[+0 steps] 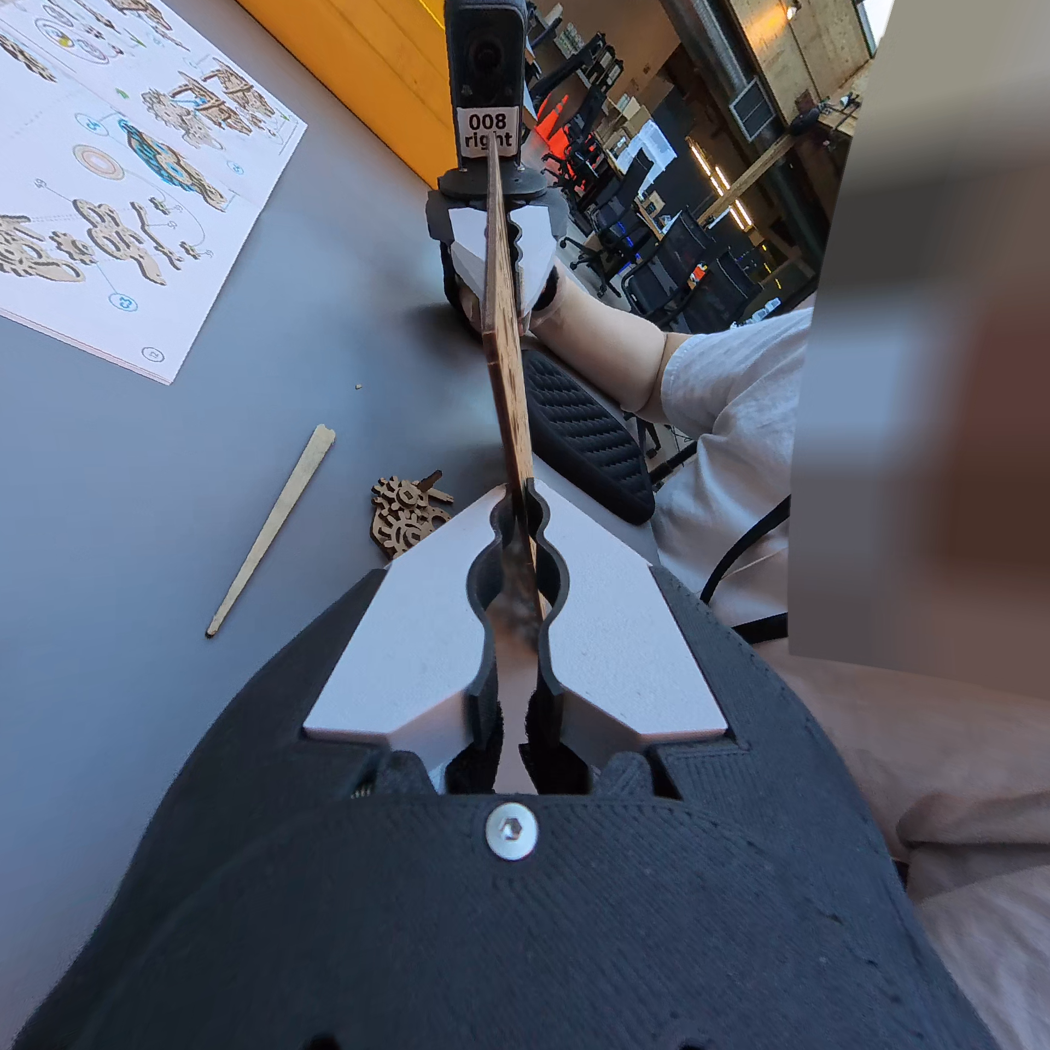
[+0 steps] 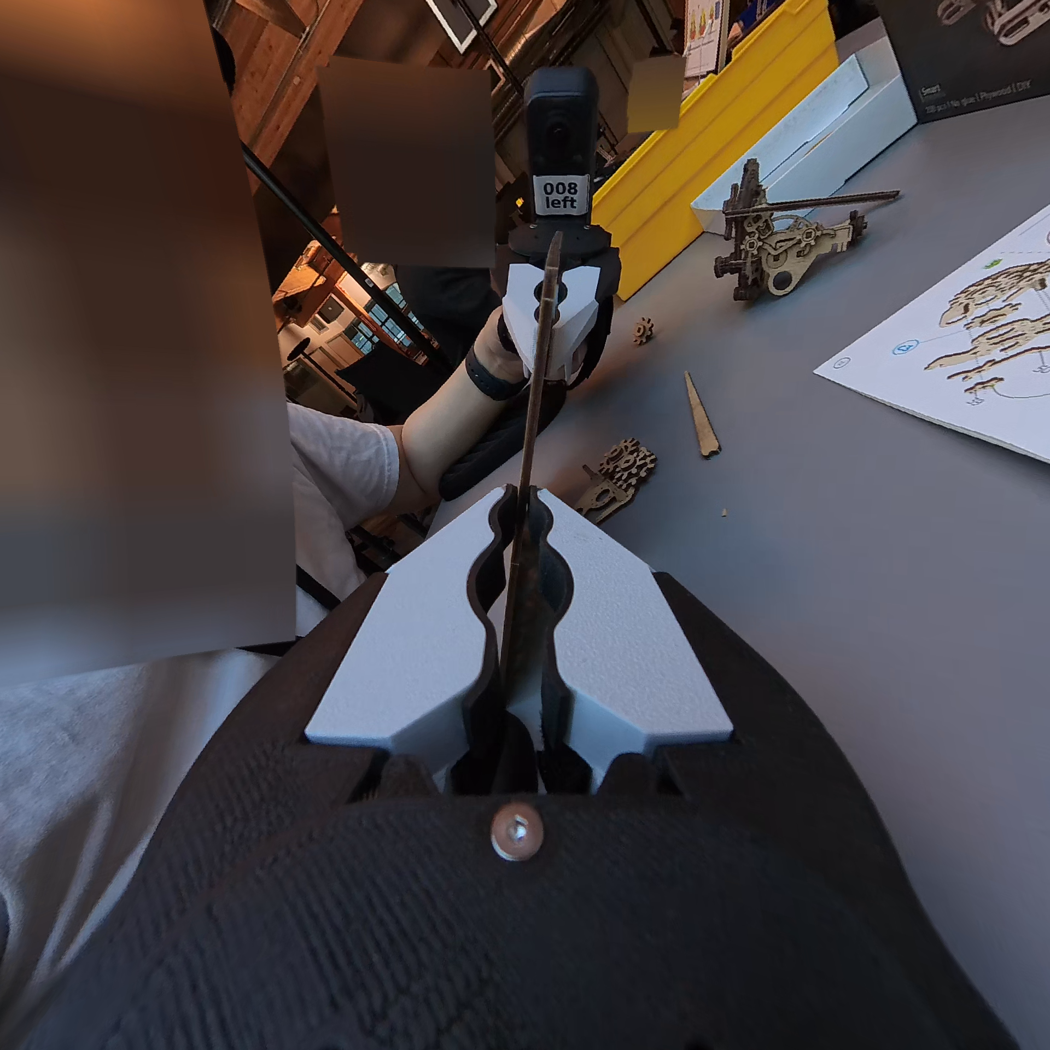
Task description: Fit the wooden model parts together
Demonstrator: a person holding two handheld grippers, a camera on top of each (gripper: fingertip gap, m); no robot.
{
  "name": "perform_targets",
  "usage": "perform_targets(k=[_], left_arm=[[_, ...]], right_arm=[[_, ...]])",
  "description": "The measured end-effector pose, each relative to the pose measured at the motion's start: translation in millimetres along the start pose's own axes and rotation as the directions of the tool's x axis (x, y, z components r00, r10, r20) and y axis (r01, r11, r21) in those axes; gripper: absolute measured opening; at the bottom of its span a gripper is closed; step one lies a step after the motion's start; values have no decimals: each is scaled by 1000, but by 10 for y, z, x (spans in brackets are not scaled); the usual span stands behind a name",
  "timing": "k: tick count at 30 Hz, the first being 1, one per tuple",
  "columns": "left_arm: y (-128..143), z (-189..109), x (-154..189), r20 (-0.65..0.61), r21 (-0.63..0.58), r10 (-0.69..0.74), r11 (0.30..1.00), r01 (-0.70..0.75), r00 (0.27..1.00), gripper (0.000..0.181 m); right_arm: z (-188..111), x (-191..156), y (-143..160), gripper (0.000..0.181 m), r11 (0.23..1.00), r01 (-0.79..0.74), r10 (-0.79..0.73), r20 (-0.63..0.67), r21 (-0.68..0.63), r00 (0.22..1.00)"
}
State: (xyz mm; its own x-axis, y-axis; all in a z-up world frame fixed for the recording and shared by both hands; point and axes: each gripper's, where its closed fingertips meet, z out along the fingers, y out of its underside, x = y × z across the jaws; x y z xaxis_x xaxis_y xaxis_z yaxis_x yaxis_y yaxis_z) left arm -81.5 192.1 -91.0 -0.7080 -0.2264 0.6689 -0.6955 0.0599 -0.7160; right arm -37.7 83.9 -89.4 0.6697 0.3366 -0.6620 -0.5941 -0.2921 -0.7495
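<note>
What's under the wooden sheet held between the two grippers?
Under the wooden sheet: grey table, a black mesh pad and a small gear assembly. The left gripper covers part of that assembly.

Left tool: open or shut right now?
Shut. The left tool has its fingers closed on the edge-on wooden sheet, whose far end the right tool also clamps.
</note>
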Motion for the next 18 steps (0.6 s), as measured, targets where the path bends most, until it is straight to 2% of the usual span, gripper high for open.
perform_targets(k=[2,4,7,9,11,13,15,18], left_arm=[[-4,3,9,-1,0,2,1000,-2,1000,0],[-5,3,20,2,-2,17,1000,-17,1000,0],[-7,3,20,5,-4,26,1000,-26,1000,1],[-9,3,13,8,-4,28,1000,-28,1000,1],[-14,5,18,7,-2,31,1000,-31,999,0],[-16,5,22,10,-1,38,999,-38,999,0],[-20,8,35,11,-1,51,999,-51,999,0],[-30,12,50,12,2,65,998,-65,998,0]], right_arm=[[-3,-24,-1,3,1000,17,-17,5,2,1000],[-36,-64,-18,15,997,76,-76,-14,8,997],[-219,-104,-243,42,973,224,-210,-179,61,961],[-398,-173,-508,52,927,372,-335,-327,56,884],[-463,-256,-744,67,865,501,-455,-447,-19,770],[-295,-256,-794,71,833,513,-542,-488,-206,684],[12,-239,-828,65,783,501,-622,-482,-369,616],[564,-245,-841,56,717,478,-688,-407,-507,600]])
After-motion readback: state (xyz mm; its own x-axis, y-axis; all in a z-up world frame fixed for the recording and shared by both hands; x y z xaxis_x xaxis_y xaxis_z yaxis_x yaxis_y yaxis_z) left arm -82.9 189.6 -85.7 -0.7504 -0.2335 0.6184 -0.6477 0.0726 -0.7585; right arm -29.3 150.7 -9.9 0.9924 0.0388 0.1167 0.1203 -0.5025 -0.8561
